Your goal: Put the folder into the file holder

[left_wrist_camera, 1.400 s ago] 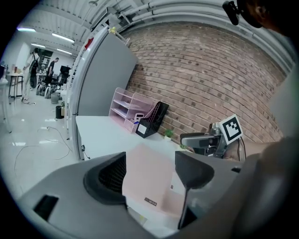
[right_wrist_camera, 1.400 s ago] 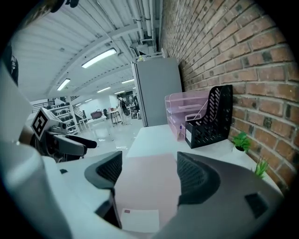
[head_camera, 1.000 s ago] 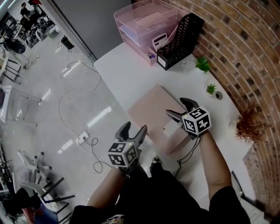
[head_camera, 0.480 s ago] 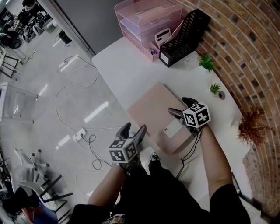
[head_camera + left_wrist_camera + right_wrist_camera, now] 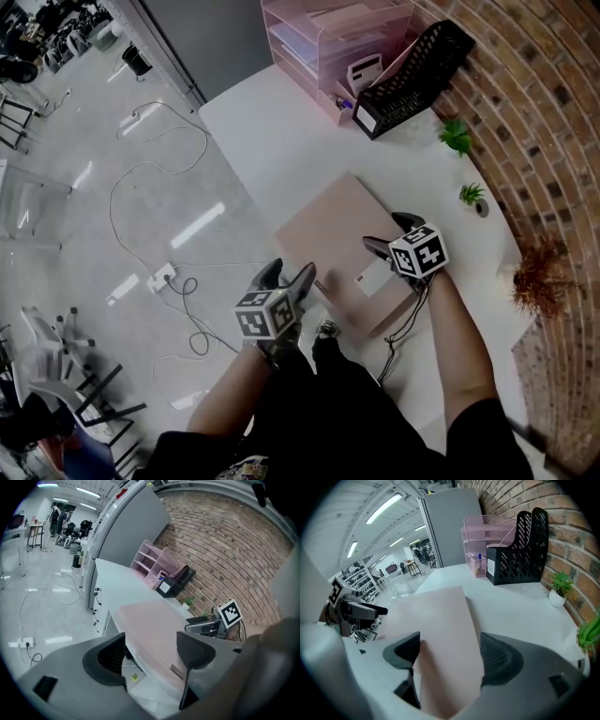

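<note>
The pink folder (image 5: 337,239) lies flat at the near left edge of the white table (image 5: 272,131). The right gripper (image 5: 384,234) hangs over the folder's near right corner with its jaws wide apart, and the folder's surface shows between them. The left gripper (image 5: 289,274), also spread wide and empty, sits just off the table's edge beside the folder. The black file holder (image 5: 412,70) stands at the far end by the brick wall, well apart from both.

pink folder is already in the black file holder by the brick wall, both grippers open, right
Not in it: the head view shows the folder lying flat on the table. The file holder does stand by the brick wall, and the left gripper and right gripper are open.
</note>
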`<action>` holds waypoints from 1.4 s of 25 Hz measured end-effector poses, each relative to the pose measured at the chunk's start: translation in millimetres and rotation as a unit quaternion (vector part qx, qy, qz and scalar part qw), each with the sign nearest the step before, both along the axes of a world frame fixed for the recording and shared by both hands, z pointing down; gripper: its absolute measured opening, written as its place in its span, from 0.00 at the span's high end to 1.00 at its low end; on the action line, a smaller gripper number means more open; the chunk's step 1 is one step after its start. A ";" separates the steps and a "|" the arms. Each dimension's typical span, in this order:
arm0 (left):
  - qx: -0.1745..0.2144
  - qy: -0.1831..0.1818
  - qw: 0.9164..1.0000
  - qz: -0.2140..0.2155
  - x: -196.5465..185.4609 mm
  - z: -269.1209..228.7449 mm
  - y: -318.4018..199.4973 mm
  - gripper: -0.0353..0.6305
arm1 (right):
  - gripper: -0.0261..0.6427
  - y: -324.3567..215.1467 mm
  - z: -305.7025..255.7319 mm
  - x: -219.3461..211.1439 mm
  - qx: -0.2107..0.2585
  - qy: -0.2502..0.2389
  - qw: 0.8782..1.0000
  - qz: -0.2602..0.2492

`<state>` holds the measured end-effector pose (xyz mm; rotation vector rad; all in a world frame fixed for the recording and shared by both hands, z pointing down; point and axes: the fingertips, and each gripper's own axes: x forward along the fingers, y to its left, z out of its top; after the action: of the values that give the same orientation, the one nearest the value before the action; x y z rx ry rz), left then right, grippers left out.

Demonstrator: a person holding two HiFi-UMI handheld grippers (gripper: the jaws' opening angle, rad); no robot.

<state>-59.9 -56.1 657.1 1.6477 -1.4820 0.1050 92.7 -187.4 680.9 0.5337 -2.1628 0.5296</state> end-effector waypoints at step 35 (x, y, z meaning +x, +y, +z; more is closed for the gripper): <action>-0.019 0.175 0.984 -0.036 -66.2 55.9 -28.2 0.40 | 0.34 13.3 1.7 -76.2 0.017 0.009 0.999 -0.046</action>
<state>-126.0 -84.3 713.0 1.4911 -1.2585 -0.1874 16.5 -174.1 682.6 0.4535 -2.1701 0.4376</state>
